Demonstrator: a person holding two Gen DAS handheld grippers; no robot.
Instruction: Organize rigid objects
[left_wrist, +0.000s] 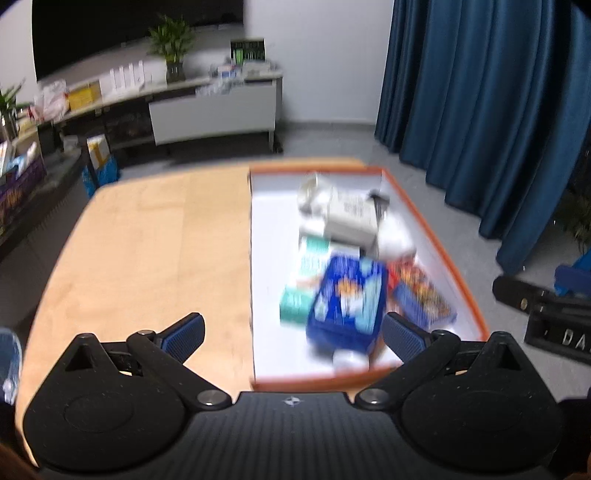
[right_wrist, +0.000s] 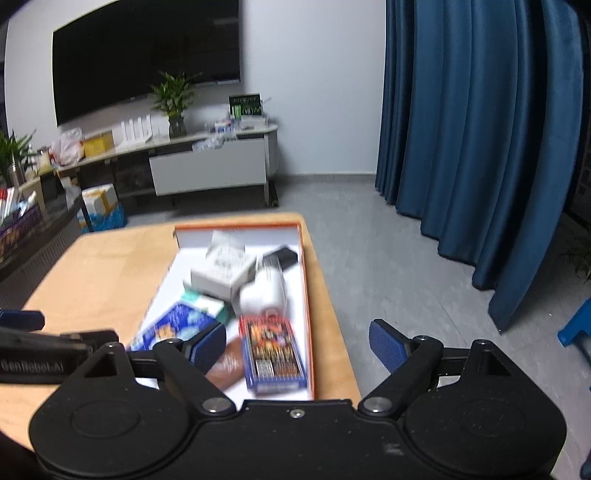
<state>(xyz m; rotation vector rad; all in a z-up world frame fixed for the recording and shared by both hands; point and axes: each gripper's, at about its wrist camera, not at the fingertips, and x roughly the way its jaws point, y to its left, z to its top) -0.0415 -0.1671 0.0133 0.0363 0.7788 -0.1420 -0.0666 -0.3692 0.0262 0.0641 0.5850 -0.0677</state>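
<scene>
Left gripper (left_wrist: 293, 332) and right gripper (right_wrist: 297, 341): jaws spread wide, nothing between the pads, both above the near end of the orange-rimmed tray (left_wrist: 439, 236) on the wooden table (left_wrist: 147, 236). Tray contents, near to far: blue box (left_wrist: 347, 299), red-and-blue box (right_wrist: 275, 354), teal box (left_wrist: 308, 280), white bottle (right_wrist: 266, 291), white carton (right_wrist: 221, 271), black item (right_wrist: 282, 256).

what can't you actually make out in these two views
- Left wrist view: print on the blue box and green box, lost to motion blur.
- Right wrist view: the brown packet, partly hidden by the right gripper finger.
- Right wrist view: the black item at the tray's far end, too small.
</scene>
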